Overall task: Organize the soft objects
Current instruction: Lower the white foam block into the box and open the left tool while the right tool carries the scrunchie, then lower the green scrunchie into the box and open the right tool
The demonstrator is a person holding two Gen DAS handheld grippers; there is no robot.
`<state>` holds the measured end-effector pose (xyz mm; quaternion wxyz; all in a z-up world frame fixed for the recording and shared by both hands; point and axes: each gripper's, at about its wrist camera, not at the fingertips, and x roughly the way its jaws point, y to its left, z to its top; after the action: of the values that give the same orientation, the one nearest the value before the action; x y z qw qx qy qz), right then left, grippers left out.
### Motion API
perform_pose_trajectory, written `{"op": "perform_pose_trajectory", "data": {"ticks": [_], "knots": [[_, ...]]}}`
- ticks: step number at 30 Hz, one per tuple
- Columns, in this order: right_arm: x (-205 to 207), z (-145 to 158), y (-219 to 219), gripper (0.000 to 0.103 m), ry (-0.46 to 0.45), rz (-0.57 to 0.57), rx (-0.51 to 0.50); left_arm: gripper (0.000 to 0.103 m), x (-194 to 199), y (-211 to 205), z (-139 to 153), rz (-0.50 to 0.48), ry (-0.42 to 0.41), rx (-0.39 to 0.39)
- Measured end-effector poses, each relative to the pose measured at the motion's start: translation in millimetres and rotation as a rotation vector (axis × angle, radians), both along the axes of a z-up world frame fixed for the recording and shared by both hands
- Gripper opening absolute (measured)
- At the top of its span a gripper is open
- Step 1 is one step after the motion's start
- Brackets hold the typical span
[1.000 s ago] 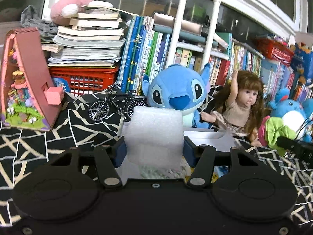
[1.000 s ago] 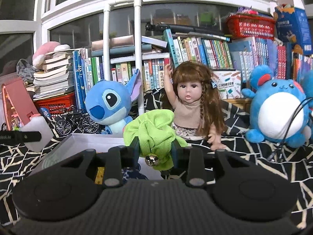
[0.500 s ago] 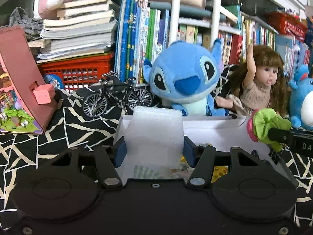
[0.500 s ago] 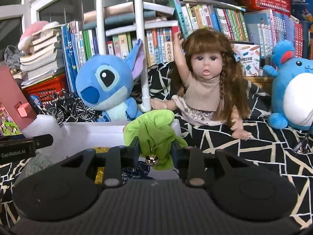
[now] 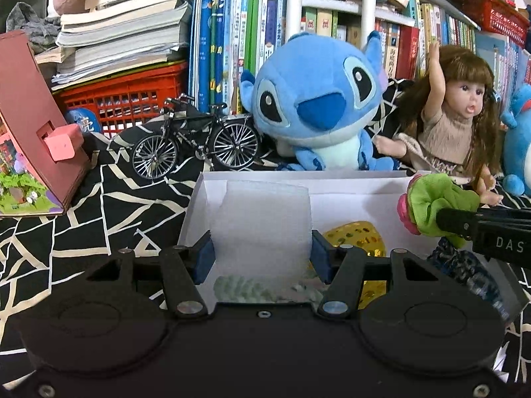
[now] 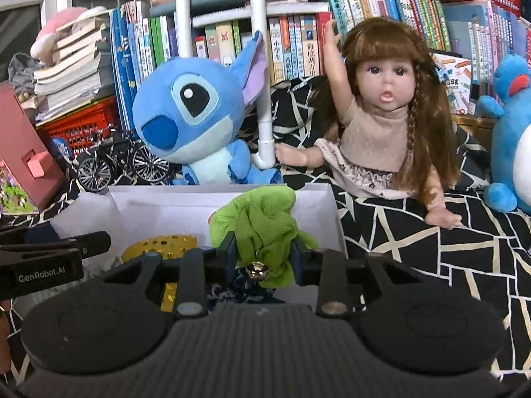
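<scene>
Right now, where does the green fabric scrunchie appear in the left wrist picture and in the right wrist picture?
Left wrist view: the green scrunchie is at the right edge, held by the right gripper above the white box.
Right wrist view: the green scrunchie is at centre, low, pinched between that gripper's own fingers.
Shared landmark: the blue plush sits just behind the box in both.

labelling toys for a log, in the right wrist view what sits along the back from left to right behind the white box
Pink dollhouse → black miniature bicycle → blue big-eared plush → white pole → brown-haired doll in a beige top → round blue plush with a white belly.
</scene>
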<state>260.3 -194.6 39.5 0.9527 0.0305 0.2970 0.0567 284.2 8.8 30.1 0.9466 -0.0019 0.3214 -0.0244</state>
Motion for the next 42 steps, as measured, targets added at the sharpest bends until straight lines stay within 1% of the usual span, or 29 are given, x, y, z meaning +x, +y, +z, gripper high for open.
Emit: {"op": "perform_pose_trajectory", "data": {"ticks": [4,18,21,23,24,25,26,28,32,36,38,42], "knots": [[4.3,-6.5,-1.5,0.038,0.022,-0.002,0.009,0.056,2.6,0.5,-6.6,0.003,0.024,0.004],[8.5,-14.8,-4.2,0.04,0.06,-0.005,0.04,0.057,3.7,1.1,-10.2,0.003,0.027,0.005],[7.4,-13.9,-4.4,0.045,0.056,-0.006,0.05,0.057,2.7,0.4,-9.8,0.001,0.021,0.011],[6.6,-13.2,-5.1,0.048,0.054,-0.005,0.063,0.06,0.1,-1.8,-7.7,-0.004,0.008,0.023],[6.0,-12.9,-5.5,0.052,0.052,-0.007,0.067,0.063,-1.6,-3.1,-6.2,-0.009,0.002,0.031],[5.1,-12.2,-6.0,0.062,0.048,-0.007,0.074,0.066,-3.2,-4.3,-4.8,-0.013,-0.004,0.037],[4.0,-11.3,-6.5,0.064,0.042,-0.005,0.083,0.068,-5.1,-5.4,-3.1,-0.016,-0.012,0.043],[1.2,-8.5,-7.5,0.066,0.032,-0.004,0.096,0.075,-8.0,-6.2,0.6,-0.014,-0.022,0.048],[-5.8,-0.4,-8.5,0.074,0.007,0.006,0.106,0.082,-15.4,-4.5,10.5,-0.012,-0.039,0.032],[-16.4,9.3,-9.7,0.08,-0.029,0.021,0.111,0.091,-27.5,-4.4,20.9,-0.028,-0.066,0.024],[-23.2,13.7,-10.6,0.084,-0.045,0.03,0.115,0.092,-34.0,-4.5,24.9,-0.036,-0.078,0.021],[-36.9,20.8,-11.9,0.087,-0.067,0.044,0.123,0.093,-49.1,-4.0,31.0,-0.061,-0.089,0.0]]}}
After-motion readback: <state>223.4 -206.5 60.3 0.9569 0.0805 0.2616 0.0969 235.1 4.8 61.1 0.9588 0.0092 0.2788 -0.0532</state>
